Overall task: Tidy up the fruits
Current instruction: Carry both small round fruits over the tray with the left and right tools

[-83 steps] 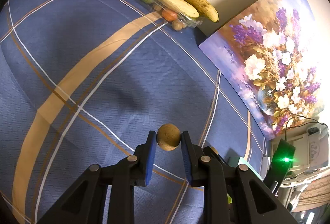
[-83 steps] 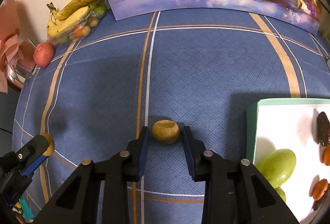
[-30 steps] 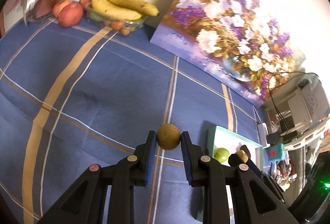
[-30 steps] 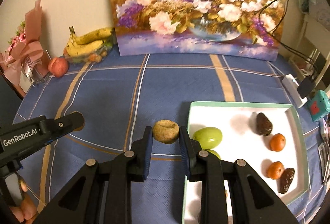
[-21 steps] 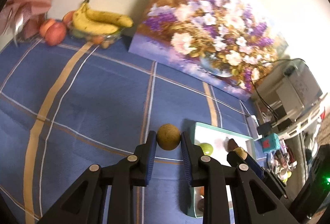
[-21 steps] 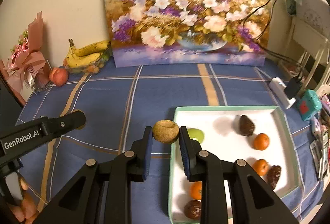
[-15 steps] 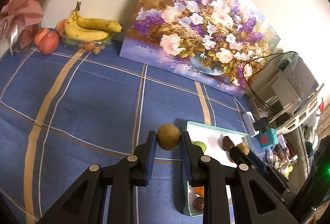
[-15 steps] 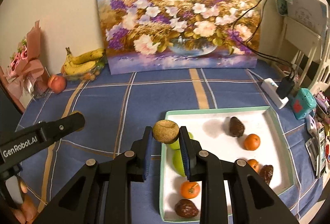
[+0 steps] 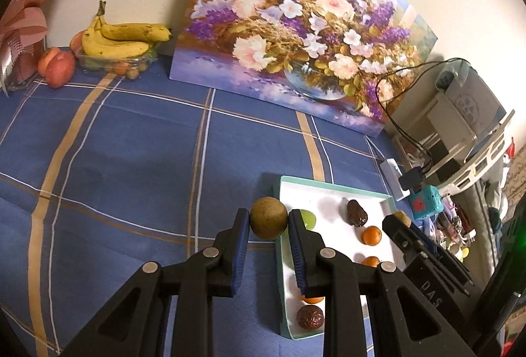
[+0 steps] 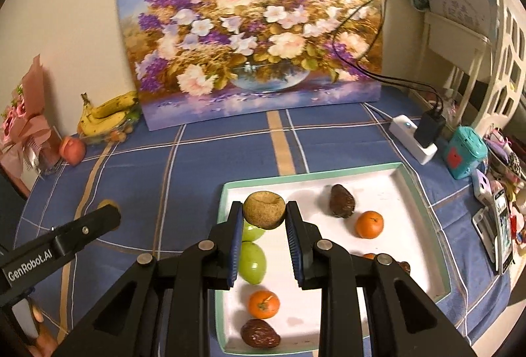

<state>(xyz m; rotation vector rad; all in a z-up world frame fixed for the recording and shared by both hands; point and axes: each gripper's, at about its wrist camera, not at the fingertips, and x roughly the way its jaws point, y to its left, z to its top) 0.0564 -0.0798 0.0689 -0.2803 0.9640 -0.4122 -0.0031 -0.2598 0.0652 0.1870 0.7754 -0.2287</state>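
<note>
A: Right wrist view: why is the right gripper [image 10: 264, 215] hanging over the white tray [image 10: 424, 189]?

B: Its jaws are clamping a brown dimpled fruit [image 10: 264, 213], probably for releasing it beside the green fruits [image 10: 252, 261] and the tangerines [image 10: 369, 224].

A: And the left gripper [image 9: 268, 223]?

B: It is squeezing a round brown fruit [image 9: 268, 221] above the blue cloth [image 9: 131, 146], just beside the tray's edge, seemingly waiting.

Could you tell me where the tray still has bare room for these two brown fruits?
The tray is bare mid-floor, between the green fruits and the upper orange. Its left side is crowded: green fruits, an orange, a dark fruit.
</note>
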